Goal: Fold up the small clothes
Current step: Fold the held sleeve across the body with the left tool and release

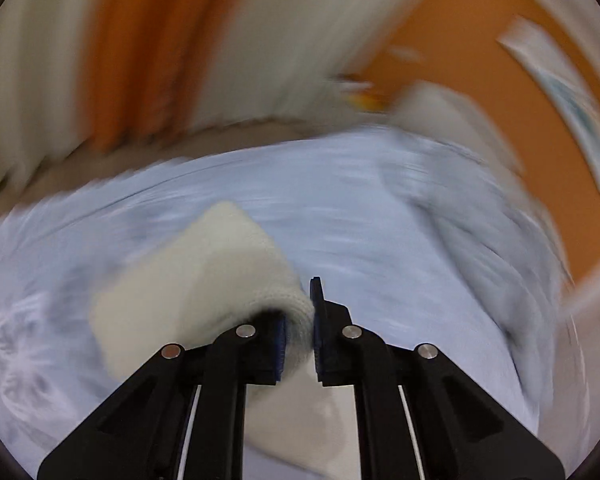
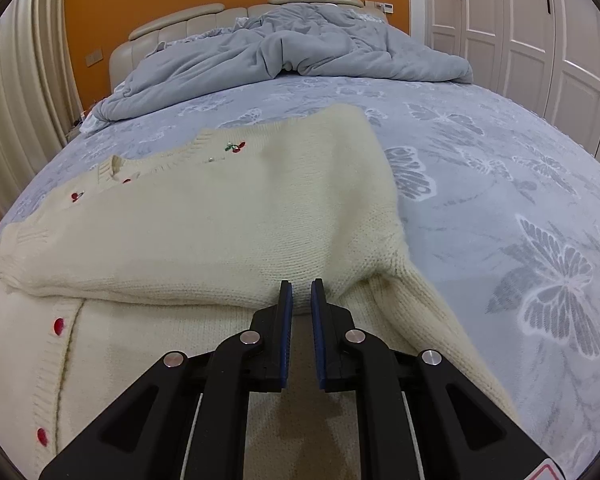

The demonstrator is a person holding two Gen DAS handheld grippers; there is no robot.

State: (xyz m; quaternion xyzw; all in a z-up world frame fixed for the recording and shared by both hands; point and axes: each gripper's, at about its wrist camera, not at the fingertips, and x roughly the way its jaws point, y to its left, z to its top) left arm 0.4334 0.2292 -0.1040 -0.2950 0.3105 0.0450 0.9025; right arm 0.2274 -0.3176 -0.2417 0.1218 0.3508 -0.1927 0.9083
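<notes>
Bedroom, blue butterfly-print bedspread [image 2: 480,168]. My left gripper [image 1: 300,316] pinches the cream knitted cardigan [image 2: 204,216]; right gripper [image 2: 300,300], nearly closed and empty, faces its folded edge running left-right across mid-frame.

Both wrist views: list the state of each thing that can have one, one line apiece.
cardigan: cream knit, partly folded, top part doubled over the lower part, lying on the bed.
left gripper: shut on a fold of cream knit; view blurred.
right gripper: shut, nothing between its pads, tips at the cardigan's fold edge.
duvet: grey, rumpled at the head of the bed.
wardrobe doors: closed.
</notes>
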